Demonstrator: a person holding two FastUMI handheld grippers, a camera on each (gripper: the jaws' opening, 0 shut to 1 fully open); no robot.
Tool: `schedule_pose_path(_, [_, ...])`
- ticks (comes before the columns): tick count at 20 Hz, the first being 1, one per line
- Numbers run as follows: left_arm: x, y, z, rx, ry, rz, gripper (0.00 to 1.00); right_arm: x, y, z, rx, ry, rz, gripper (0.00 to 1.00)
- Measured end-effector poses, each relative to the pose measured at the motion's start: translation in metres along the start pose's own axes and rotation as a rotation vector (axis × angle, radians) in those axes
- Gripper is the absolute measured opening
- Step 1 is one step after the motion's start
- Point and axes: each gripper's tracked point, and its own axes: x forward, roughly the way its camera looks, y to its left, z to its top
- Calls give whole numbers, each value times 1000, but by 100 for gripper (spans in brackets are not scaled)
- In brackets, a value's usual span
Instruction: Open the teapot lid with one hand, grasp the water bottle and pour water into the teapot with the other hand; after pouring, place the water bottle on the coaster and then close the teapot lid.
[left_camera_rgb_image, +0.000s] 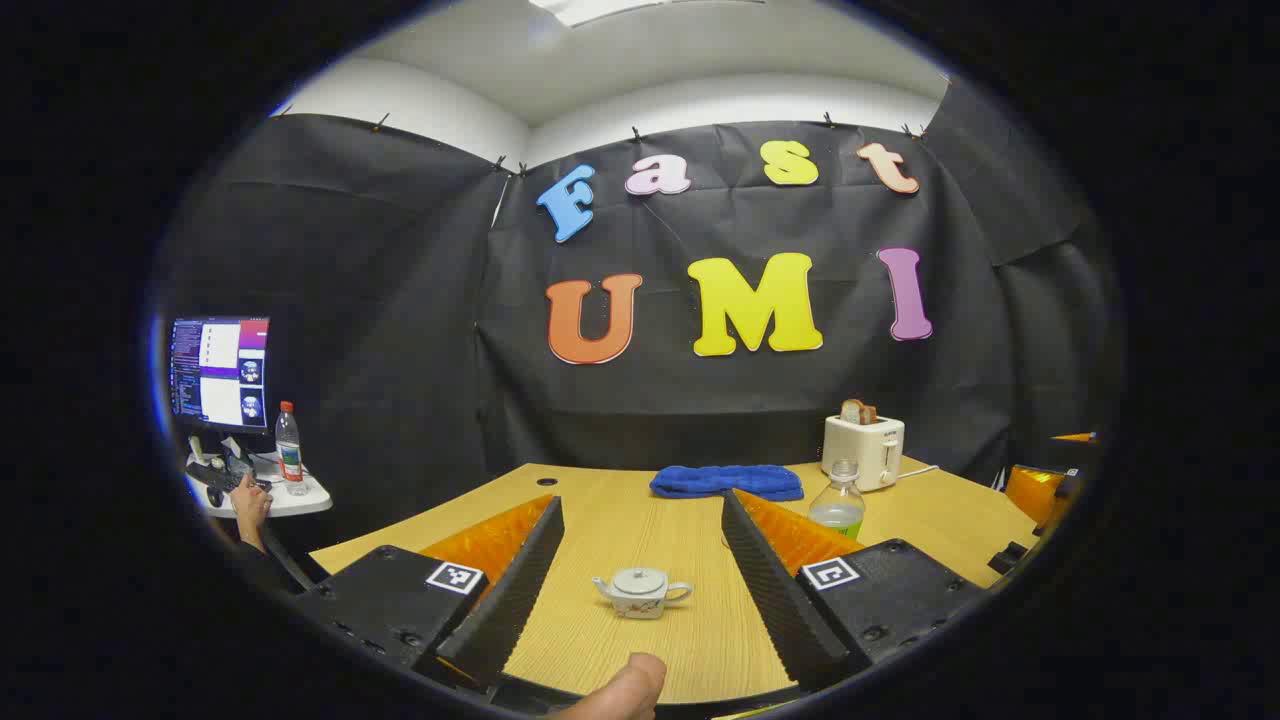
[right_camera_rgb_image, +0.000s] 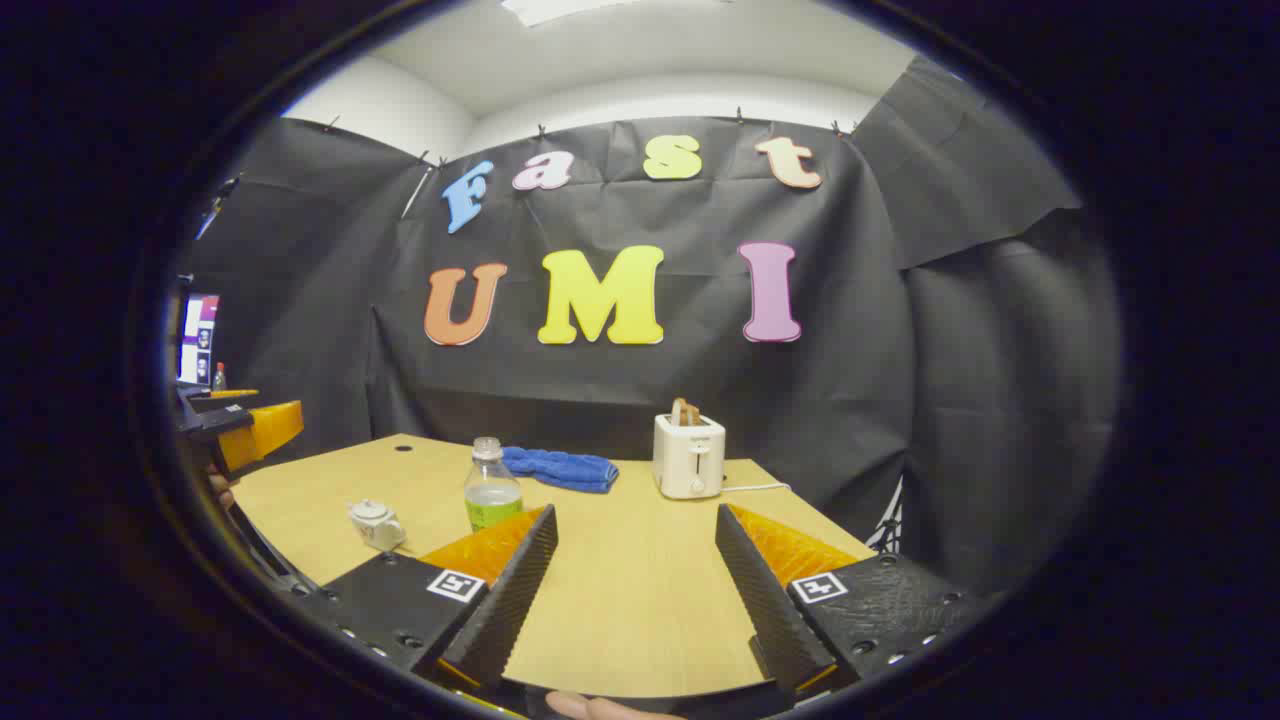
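While the teapot (left_camera_rgb_image: 640, 592) sits lidded between the left gripper (left_camera_rgb_image: 640, 560)'s spread fingers, ready for lifting, the right gripper (right_camera_rgb_image: 635, 570) waits apart-fingered near the water bottle (right_camera_rgb_image: 491, 487).

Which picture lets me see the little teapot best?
The left gripper view. There the teapot sits right in the middle between that gripper's open fingers, lid on, spout and handle both plain. In the right gripper view the teapot is smaller and off to the left edge, near the water bottle.
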Motion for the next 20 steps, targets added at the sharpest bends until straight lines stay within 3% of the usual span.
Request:
schedule_pose_path(5, [3, 8, -4, -11, 23, 7, 99, -5, 5, 5, -26, -20, 12, 93])
schedule_pose_path(7, [4, 15, -5, -20, 26, 8, 100, -4, 7, 4, -24, -21, 18, 98])
schedule_pose_path(8, [5, 17, -6, -21, 26, 10, 100, -4, 8, 3, -21, -19, 21, 92])
schedule_pose_path(20, [24, 25, -23, -33, 70, -22, 100, 6, 2, -5, -16, 3, 3, 93])
